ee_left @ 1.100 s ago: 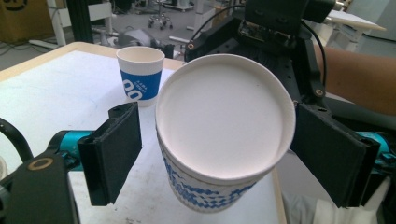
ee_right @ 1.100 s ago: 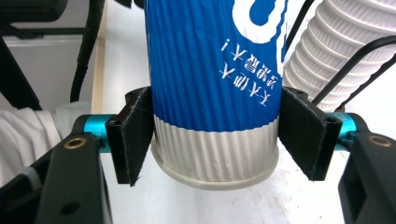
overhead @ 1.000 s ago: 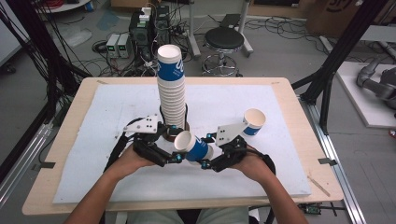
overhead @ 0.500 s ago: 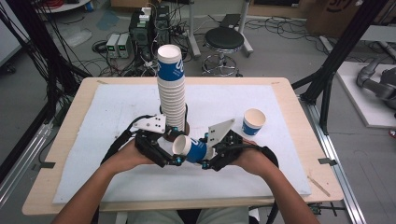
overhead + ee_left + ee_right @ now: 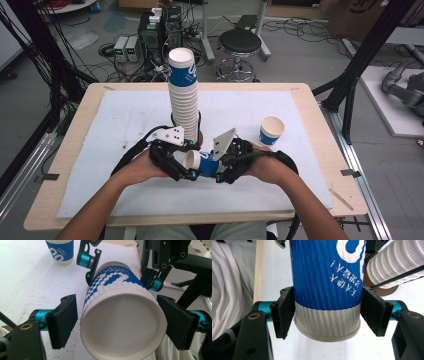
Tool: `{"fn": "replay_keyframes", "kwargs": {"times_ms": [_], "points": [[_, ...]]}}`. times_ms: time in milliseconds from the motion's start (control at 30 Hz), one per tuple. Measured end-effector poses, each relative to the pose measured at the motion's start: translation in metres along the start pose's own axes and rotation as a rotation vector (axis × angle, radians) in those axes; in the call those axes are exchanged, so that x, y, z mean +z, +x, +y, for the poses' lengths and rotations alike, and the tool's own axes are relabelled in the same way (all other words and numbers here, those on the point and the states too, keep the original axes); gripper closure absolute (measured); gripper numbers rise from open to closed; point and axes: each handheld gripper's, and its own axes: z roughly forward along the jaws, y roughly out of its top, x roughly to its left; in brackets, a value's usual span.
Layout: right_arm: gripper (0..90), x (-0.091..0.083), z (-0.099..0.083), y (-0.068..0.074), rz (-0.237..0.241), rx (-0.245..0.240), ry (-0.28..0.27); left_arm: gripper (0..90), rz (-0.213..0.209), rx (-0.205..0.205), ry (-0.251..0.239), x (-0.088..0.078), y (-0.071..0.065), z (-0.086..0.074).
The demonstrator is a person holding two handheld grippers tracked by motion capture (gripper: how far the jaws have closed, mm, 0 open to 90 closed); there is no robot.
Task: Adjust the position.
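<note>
A blue-and-white paper cup (image 5: pixel 200 162) lies on its side above the white mat, between the two grippers. My right gripper (image 5: pixel 216 170) is shut on its base end, with both pads pressed against the ribbed wall (image 5: pixel 327 277). My left gripper (image 5: pixel 186 167) faces the cup's open mouth (image 5: pixel 122 327). Its jaws have just been closing around the rim. A sliver of mat still shows between the left pad (image 5: pixel 62 322) and the cup. A tall stack of cups (image 5: pixel 182 95) stands just behind the grippers.
A single upright cup (image 5: pixel 271 131) stands on the mat (image 5: pixel 100 150) to the right of my right hand. Beyond the table's far edge are a stool (image 5: pixel 241 42), boxes of electronics and cables on the floor. Black frame poles rise at both sides.
The two grippers have drawn closer together, and the cup's mouth now lies between the narrower left jaws. The stack and the upright cup have stayed put.
</note>
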Motion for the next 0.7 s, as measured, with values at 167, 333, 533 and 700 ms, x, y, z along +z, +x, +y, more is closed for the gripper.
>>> {"fn": "replay_keyframes", "kwargs": {"times_ms": [167, 333, 533, 700], "points": [[32.2, 0.000, 0.004, 0.002, 0.005, -0.014, 0.022, 26.7, -0.028, 0.004, 0.025, 0.001, 0.001, -0.001], [32.2, 0.000, 0.003, 0.002, 0.003, -0.009, 0.025, 28.3, -0.019, 0.010, 0.031, 0.001, 0.001, -0.001], [24.8, -0.002, -0.002, -0.001, -0.003, 0.038, -0.031, 28.7, -0.011, 0.029, -0.002, 0.000, 0.002, -0.003], [19.3, -0.008, -0.013, -0.003, -0.002, 0.091, -0.142, 28.8, -0.010, 0.038, -0.044, -0.001, 0.002, -0.010]]}}
